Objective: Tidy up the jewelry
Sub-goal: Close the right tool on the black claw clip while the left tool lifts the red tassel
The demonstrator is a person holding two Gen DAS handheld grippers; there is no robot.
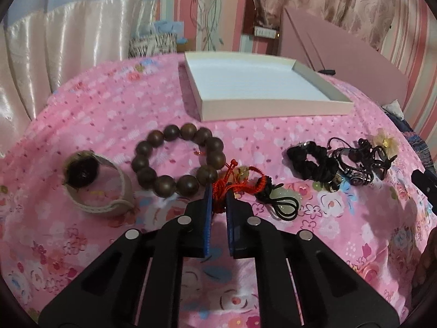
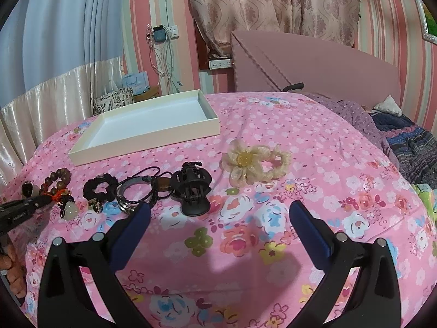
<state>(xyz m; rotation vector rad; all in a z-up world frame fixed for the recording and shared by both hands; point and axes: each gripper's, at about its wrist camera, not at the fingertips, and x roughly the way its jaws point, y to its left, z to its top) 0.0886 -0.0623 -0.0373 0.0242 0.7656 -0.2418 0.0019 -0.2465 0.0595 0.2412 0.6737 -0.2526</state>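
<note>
Left fingers [image 1: 207, 207] tight around red cord charm [image 1: 232, 183].

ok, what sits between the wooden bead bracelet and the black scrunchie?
The red cord charm, pinched by the left gripper, shown in the left wrist view.

We find no text, number or brand that we can read in either view. The left gripper [image 2: 41, 201], seen from the right wrist camera, bears a small white marking on its black body, too blurred for us to read.
</note>
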